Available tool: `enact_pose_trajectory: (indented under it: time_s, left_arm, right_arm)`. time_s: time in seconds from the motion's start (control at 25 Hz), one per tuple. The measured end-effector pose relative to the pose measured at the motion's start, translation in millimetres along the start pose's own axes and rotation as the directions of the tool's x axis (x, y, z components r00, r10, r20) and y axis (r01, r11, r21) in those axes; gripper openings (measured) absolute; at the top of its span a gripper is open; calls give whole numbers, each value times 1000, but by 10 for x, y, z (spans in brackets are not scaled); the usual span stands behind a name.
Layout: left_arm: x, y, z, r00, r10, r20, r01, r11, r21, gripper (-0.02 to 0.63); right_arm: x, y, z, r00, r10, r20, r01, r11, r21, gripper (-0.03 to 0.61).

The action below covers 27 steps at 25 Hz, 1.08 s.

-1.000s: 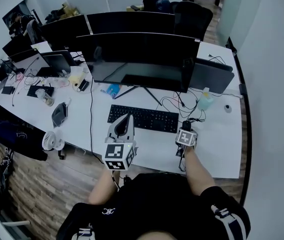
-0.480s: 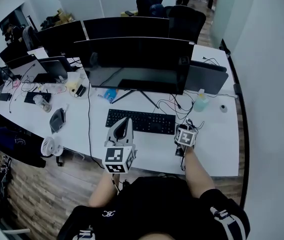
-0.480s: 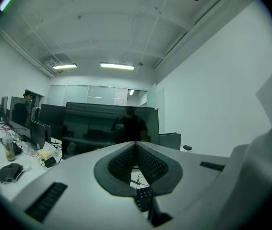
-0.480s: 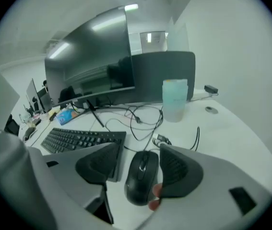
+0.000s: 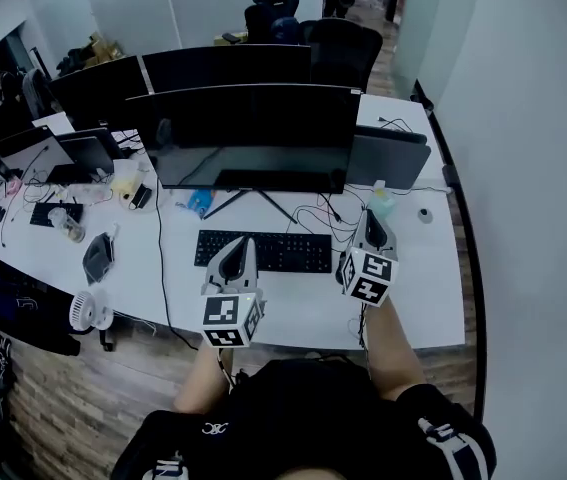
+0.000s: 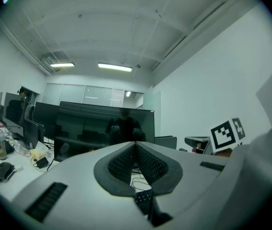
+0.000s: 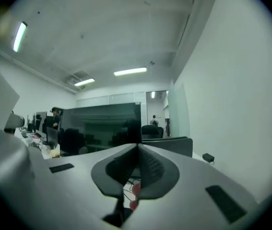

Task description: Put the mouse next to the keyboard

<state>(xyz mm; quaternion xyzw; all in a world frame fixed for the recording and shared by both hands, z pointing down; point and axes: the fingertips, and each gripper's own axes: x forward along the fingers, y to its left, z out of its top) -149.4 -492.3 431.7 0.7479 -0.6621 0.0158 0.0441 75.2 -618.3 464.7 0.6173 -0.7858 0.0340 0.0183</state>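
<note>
The black keyboard lies on the white desk in front of the big monitor. A small dark thing shows at the keyboard's right end, beside my right gripper; it may be the mouse, but most of it is hidden. My right gripper hovers above that spot, pointing forward, shut with nothing between its jaws. Over the keyboard's left half, my left gripper is also shut and empty. A strip of keyboard shows beneath its jaws.
A wide dark monitor stands behind the keyboard, with loose cables and a pale bottle to its right. A small fan hangs by the desk's left front edge. A white wall runs close along the right.
My right gripper has lifted from pointing down at the desk by the keyboard's right end and now points forward. The head view has shifted, so the desk sits further left.
</note>
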Motion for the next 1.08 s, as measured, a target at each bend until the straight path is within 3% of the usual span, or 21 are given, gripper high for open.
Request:
enact_pose_trajectory:
  time_s: [0.24, 1.08]
  left_arm:
    - [11, -67, 10, 1000, -26, 5, 26, 1000, 1, 12]
    - [48, -167, 25, 996, -87, 0, 87, 996, 33, 12]
  right_arm:
    - [-343, 101, 418, 995, 35, 98, -36, 999, 9, 11]
    - [-593, 171, 435, 996, 26, 84, -29, 999, 38, 11]
